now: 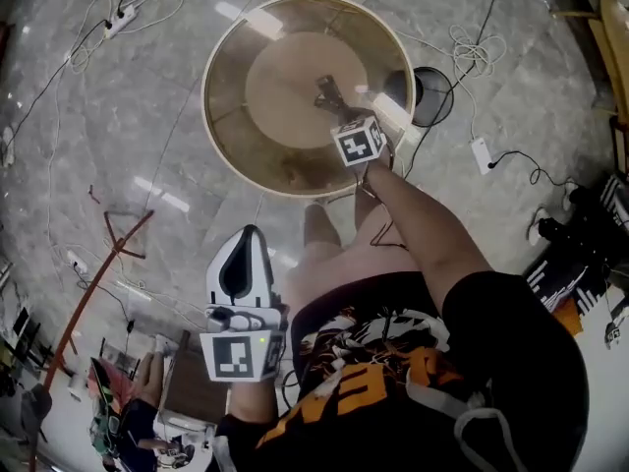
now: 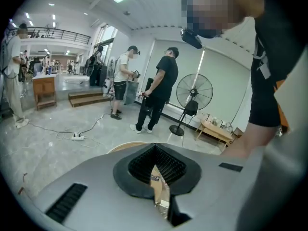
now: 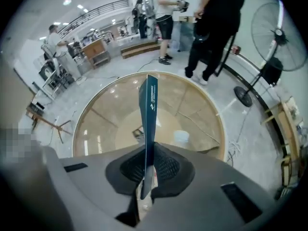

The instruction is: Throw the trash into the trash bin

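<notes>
Packet (image 3: 148,109) pinched above bin (image 1: 205,96), inside rim

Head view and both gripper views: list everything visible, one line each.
bin: 1, tan, round, on the floor ahead
dark scrap: 1, black, lying inside the bin
flat packet: 1, dark blue, upright between the right jaws
pedestal fan: 1, black, by the wall
power strip: 1, white, floor upper left
red frame: 1, red, floor left of the bin
bystanders: 2, white top and black top, beyond the bin
right gripper: 1, grey, over the bin, clamped on the flat packet
left gripper: 1, grey, jaws together, back from the bin
</notes>
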